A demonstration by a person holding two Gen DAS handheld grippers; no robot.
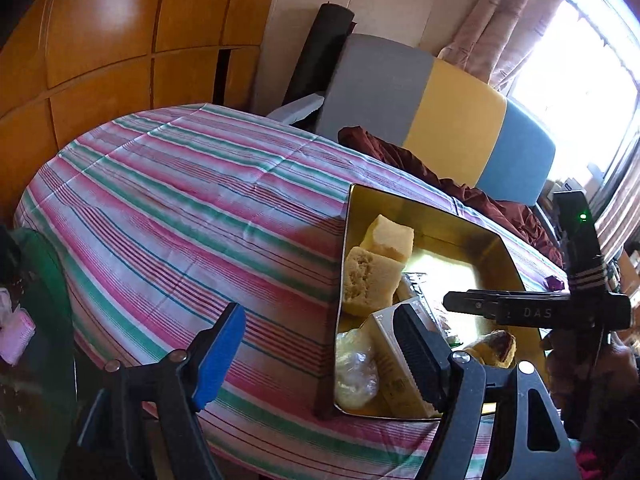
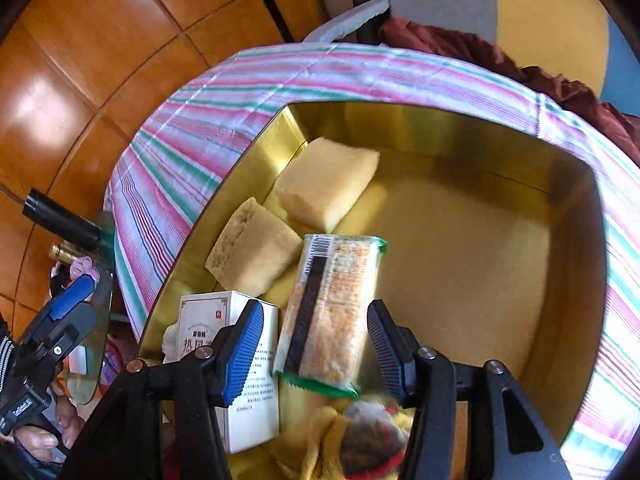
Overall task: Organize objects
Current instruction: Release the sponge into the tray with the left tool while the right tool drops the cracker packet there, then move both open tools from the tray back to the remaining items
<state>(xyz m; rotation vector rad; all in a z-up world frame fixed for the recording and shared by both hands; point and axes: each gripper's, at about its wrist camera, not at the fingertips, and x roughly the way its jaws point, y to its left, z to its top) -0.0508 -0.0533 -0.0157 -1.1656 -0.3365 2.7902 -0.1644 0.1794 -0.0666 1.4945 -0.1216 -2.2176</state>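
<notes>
A gold box stands on the striped tablecloth. Inside it lie two yellow sponge blocks, a white carton, a clear-wrapped snack packet and a yellow plush toy. My right gripper hangs over the box, open, with the packet between its fingers; a gap shows beside the left pad. My left gripper is open and holds nothing, its left finger over the cloth and its right finger over the box's near corner. A crumpled clear bag sits in that corner.
A chair with a grey, yellow and blue back stands behind the table, with maroon cloth heaped before it. A glass side table with small items is at the left. Wooden cabinet doors fill the background.
</notes>
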